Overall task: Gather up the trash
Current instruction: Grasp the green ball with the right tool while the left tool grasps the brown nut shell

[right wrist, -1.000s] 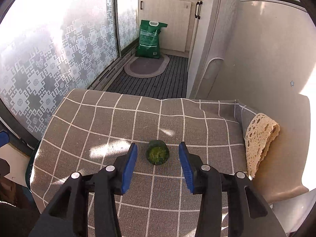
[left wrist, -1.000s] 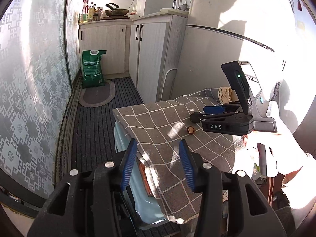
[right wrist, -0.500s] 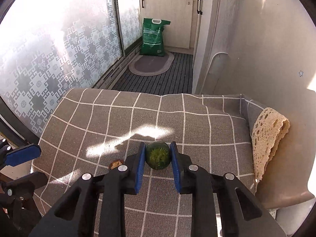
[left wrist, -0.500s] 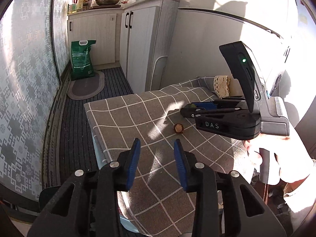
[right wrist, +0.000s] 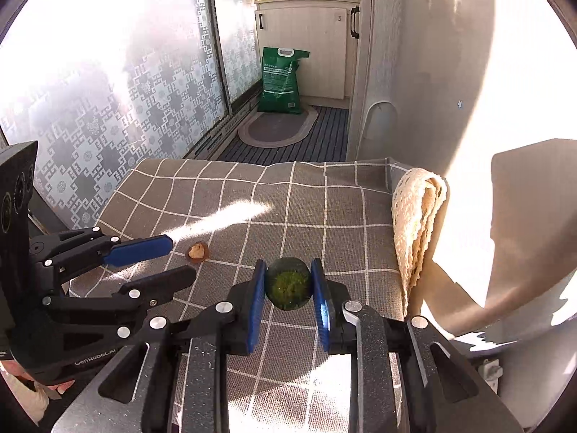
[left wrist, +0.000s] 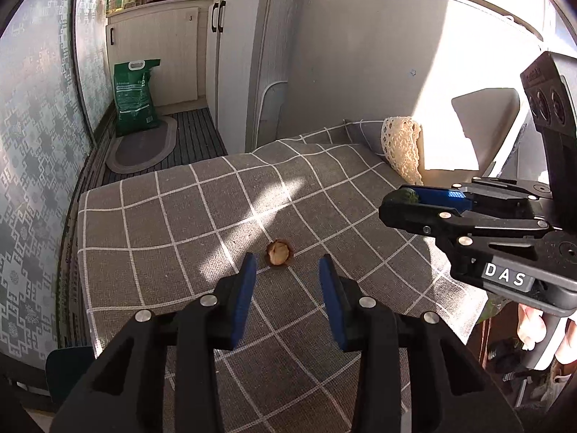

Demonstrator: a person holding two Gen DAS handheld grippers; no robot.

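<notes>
A small brown nut shell [left wrist: 278, 252] lies on the grey checked tablecloth [left wrist: 173, 216]. My left gripper [left wrist: 286, 269] is open, and the shell sits just ahead of its blue pads, untouched. In the right wrist view the same shell [right wrist: 197, 251] lies beside the left gripper [right wrist: 180, 258]. My right gripper [right wrist: 287, 285] is shut on a dark green round fruit piece [right wrist: 287, 284], both pads pressing its sides just over the cloth. In the left wrist view the right gripper [left wrist: 405, 202] reaches in from the right with the green piece [left wrist: 405, 193] at its tip.
A folded cream lace cloth [right wrist: 418, 223] hangs at the table's right edge against a white wall [right wrist: 450, 72]. Beyond the table lie a dark slatted floor, an oval mat [left wrist: 142, 148], a green bag [left wrist: 134, 97] and white cabinets [left wrist: 234, 57]. A patterned glass door [right wrist: 108, 108] runs along the left.
My right gripper closed on the green piece and carries it slightly nearer. My left gripper came forward and down over the table to the nut shell, its jaws narrower than before.
</notes>
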